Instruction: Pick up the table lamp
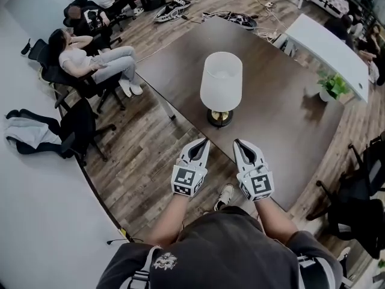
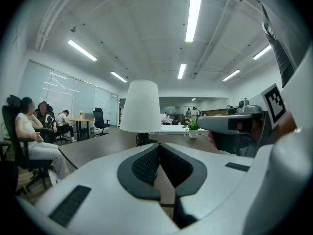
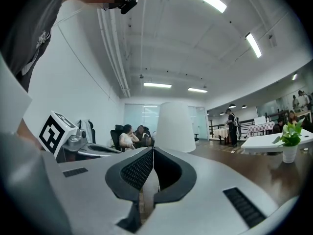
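The table lamp, with a white shade (image 1: 221, 80) on a dark round base (image 1: 219, 118), stands upright on the dark brown table (image 1: 283, 119) near its front edge. My left gripper (image 1: 203, 142) and right gripper (image 1: 239, 143) hang side by side just short of the base, both pointing at the lamp and touching nothing. In the left gripper view the shade (image 2: 140, 106) rises straight beyond the shut jaws of my left gripper (image 2: 159, 146). In the right gripper view the shade (image 3: 174, 127) stands just right of the shut tips of my right gripper (image 3: 153, 150). Nothing is held.
Several people sit on office chairs (image 1: 90, 59) to the left. A small potted plant (image 1: 332, 87) stands on the table's far right, by a long white table (image 1: 328, 47). Black chairs (image 1: 361, 203) stand at the right; a jacket lies on a chair (image 1: 36, 134) at the left.
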